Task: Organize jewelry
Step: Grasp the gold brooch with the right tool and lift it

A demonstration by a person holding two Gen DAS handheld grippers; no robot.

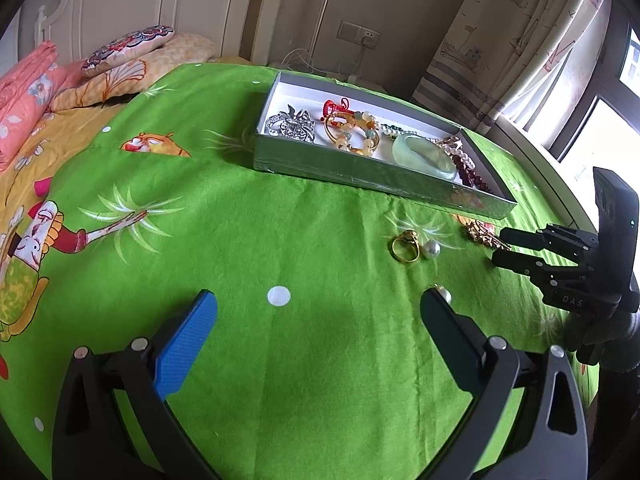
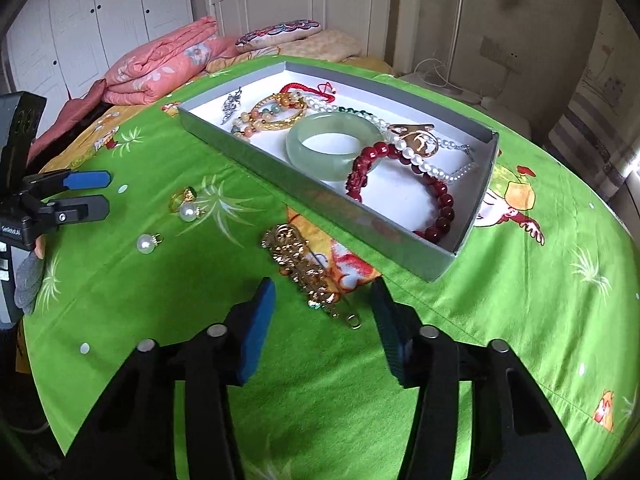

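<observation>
Right wrist: box (image 2: 280, 168) w/ jade bangle (image 2: 334, 146), beads (image 2: 440, 200)

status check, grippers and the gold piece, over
Right gripper open around gold brooch, not gripping. Left gripper open, empty. Nothing blocking the box.

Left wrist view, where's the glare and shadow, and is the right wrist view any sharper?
Left wrist view: window blown out at right, a soft shadow on the green sheet between the tongs. Right wrist view: even light, jade bangle crisp, strong fisheye bending at the edges.
</observation>
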